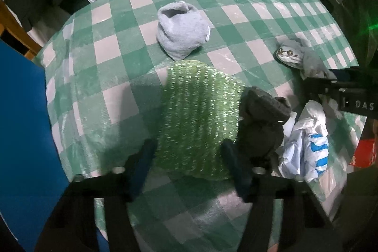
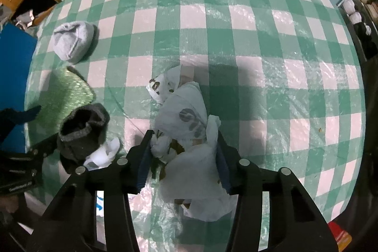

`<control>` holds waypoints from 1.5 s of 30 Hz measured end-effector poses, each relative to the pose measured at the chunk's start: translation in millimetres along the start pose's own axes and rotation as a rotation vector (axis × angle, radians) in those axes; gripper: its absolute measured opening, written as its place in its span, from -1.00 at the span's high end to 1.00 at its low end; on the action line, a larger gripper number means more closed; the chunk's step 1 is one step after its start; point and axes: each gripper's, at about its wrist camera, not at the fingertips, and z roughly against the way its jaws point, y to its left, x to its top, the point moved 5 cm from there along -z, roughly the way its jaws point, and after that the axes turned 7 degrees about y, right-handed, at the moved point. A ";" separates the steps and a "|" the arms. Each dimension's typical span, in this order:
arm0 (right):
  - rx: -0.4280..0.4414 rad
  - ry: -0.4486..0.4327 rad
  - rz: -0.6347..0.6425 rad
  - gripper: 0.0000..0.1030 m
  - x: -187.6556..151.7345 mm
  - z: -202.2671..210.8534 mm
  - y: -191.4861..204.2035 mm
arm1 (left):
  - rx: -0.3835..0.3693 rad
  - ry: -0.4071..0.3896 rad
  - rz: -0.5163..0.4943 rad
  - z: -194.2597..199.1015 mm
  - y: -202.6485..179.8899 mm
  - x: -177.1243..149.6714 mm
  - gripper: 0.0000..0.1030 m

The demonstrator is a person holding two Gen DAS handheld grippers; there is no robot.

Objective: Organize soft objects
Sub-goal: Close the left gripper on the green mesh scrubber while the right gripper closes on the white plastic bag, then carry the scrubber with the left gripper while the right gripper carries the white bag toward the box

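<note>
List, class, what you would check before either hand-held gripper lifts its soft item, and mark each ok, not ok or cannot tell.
1. Left hand-held gripper pads against green scrubbing cloth: ok.
2. Right hand-held gripper pads pressing white plastic bag: ok.
3. Dark grey sock clear of the cloth: not ok, overlaps its edge.
4. Light grey sock apart from both grips: ok.
5. Grip firm enough to lift: cannot tell.
</note>
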 end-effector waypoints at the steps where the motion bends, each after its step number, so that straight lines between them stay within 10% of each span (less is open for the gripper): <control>1: 0.003 -0.004 -0.001 0.08 0.3 1.7 -0.4 | -0.008 -0.002 0.001 0.5 0.4 -0.2 0.13; 10: 0.020 -0.047 0.005 0.10 4.3 21.0 4.4 | -0.011 -0.021 0.016 7.8 9.8 0.4 0.64; 45: 0.068 -0.213 0.098 0.13 -4.8 103.7 50.9 | 0.035 -0.238 0.050 104.5 30.3 -14.8 0.66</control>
